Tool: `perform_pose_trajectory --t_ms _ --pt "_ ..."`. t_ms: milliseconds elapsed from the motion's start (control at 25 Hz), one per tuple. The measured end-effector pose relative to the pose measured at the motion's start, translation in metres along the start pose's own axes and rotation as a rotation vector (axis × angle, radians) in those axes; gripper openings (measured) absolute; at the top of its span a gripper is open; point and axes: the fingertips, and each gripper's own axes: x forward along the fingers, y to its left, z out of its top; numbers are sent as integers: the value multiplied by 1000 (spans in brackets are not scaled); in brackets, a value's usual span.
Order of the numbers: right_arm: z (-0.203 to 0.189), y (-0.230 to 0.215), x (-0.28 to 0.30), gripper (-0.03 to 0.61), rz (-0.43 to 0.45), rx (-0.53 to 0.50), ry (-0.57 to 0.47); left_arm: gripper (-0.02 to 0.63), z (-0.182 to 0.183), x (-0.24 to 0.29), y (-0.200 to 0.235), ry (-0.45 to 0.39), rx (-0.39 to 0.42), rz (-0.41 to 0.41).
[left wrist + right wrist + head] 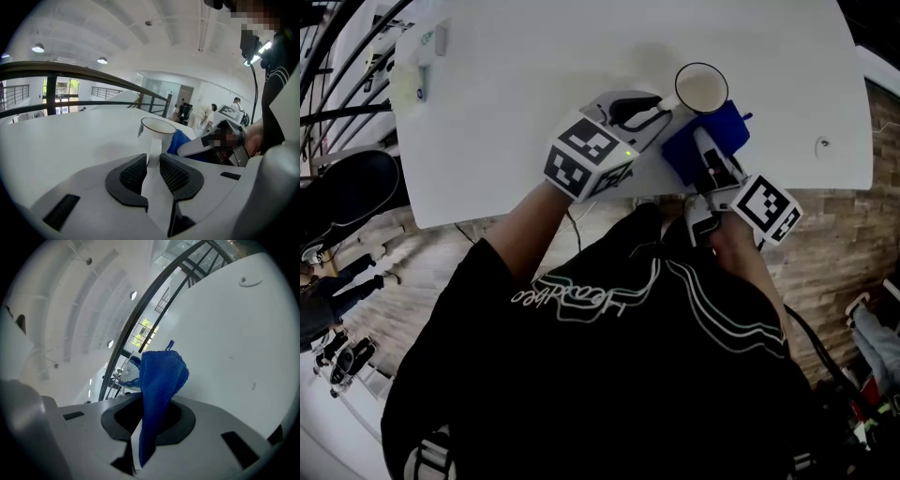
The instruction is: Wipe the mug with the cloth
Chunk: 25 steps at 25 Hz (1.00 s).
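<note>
Left tongs (pixel 153 163) pinch white dark-rimmed mug (pixel 152 138), seemingly by handle (pixel 151 183); right tongs (pixel 154 404) clamp cloth (pixel 161 376).

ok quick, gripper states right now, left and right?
Left gripper: closed on the mug, by its handle.
Right gripper: closed on the blue cloth.

Glossy mug (pixel 701 91) — fuzzy cloth (pixel 728 127), matt tbl (pixel 534 75)
</note>
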Motion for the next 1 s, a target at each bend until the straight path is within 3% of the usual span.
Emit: perform_pose_trajectory --t_ms 200,600,800,1000 --pt "3 7 -7 54 23 -8 16 92 -1 -1 1 -1 2 -4" --pt "29 35 -31 54 167 -258 151 92 -1 -2 4 -17 8 10" --pt "50 44 -35 54 248 -318 187 92 0 -3 2 -32 9 29" --pt "65 39 -27 54 261 -326 206 92 0 -4 3 -32 13 55"
